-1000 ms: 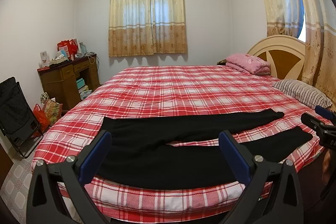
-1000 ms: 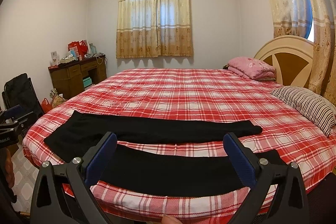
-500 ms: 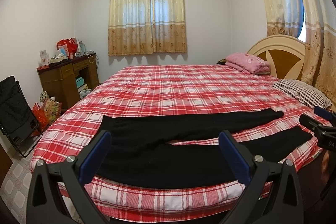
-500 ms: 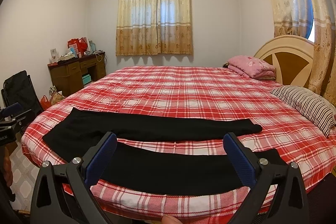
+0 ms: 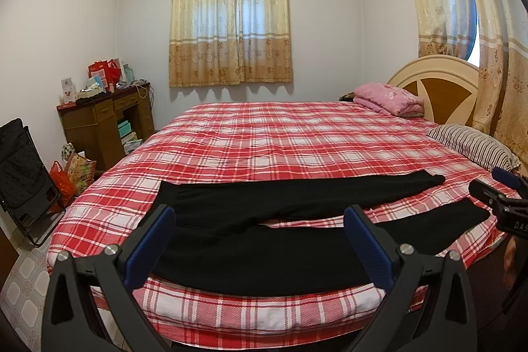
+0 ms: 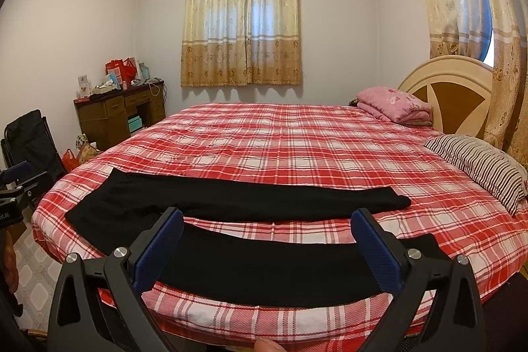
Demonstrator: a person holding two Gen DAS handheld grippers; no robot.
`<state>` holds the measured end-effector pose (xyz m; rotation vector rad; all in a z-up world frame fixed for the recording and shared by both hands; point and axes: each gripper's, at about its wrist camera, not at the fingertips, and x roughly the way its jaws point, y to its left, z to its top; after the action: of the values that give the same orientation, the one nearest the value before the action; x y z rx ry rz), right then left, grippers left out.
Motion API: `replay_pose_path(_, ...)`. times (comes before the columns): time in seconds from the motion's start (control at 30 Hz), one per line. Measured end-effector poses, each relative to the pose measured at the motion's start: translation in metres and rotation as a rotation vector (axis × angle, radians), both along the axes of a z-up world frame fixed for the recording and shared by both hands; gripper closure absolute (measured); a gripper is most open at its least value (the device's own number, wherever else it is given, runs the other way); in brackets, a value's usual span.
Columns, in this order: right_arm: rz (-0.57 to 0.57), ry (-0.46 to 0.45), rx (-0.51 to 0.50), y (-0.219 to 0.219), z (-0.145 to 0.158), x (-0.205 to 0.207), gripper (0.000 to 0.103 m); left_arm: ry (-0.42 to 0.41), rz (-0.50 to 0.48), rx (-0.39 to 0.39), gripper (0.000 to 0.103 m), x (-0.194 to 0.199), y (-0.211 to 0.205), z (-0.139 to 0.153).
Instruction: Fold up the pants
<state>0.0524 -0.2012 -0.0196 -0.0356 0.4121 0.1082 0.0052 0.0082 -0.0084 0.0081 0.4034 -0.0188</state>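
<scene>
Home bedroom: plaid bed (image 5: 280,137), curtained window (image 5: 231,18).

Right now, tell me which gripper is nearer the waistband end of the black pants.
Left. The left gripper hovers open by the waistband half of the black pants; the right gripper hovers open further along the near leg, toward the cuffs.

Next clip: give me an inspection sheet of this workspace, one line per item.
Surface: bed with red plaid cover, flat.
Job's things: black pants spread unfolded along the near edge, legs apart.
Clutter: pink blanket and striped pillow by the headboard.
Grippers: left gripper and right gripper open, above the pants, holding nothing.
Cables: a cord on the desk.
Surroundings: curtains, folding chair, bags on the floor.
</scene>
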Motion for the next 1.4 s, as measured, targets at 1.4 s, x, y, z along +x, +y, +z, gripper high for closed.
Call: replay_pose_path(1.4, -0.087, 0.395, -0.014, -0.024, -0.137, 0.106, 0.001, 0.398, 0.17, 0.069, 0.0, 0.279, 0.187, -0.121)
